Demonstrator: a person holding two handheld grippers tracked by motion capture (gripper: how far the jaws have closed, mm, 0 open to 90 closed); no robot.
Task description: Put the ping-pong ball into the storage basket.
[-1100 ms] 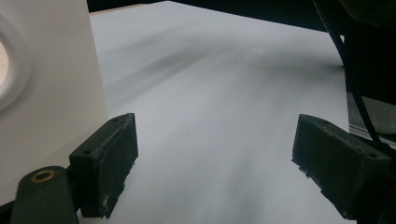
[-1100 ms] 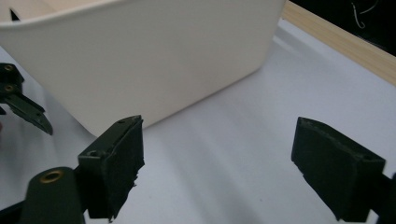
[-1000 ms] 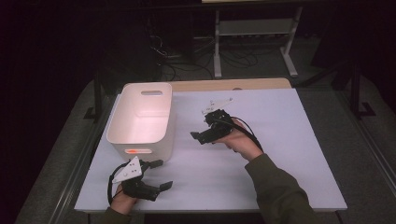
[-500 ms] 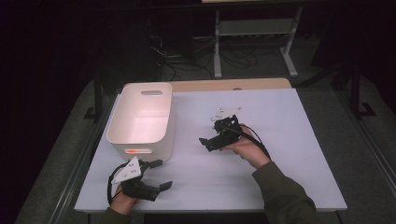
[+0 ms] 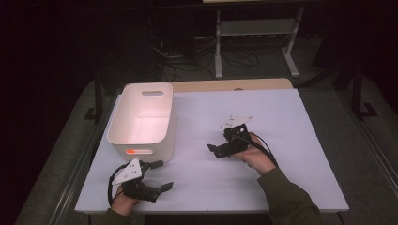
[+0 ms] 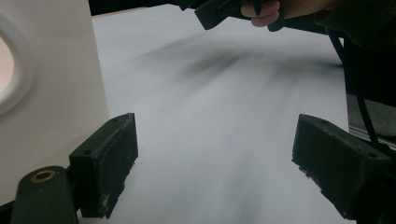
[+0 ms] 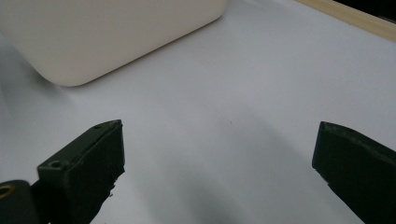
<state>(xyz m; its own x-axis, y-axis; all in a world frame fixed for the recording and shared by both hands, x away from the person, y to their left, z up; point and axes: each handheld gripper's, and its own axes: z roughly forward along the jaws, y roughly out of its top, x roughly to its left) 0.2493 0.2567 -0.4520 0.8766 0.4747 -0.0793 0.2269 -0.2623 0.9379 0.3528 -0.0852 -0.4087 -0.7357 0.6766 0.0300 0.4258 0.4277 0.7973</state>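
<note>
The right gripper (image 5: 220, 149) is being held spread and empty above the desk (image 5: 291, 122), its jaws having just been opening. The left gripper (image 5: 162, 176) is also being held spread. The white bin (image 5: 141, 117) is sitting beyond both; the rim should be approached squarely.

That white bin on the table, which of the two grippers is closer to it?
The left. The left gripper sits just off the near end of the white bin, while the right gripper hovers open farther off to its right side, over bare table.
</note>
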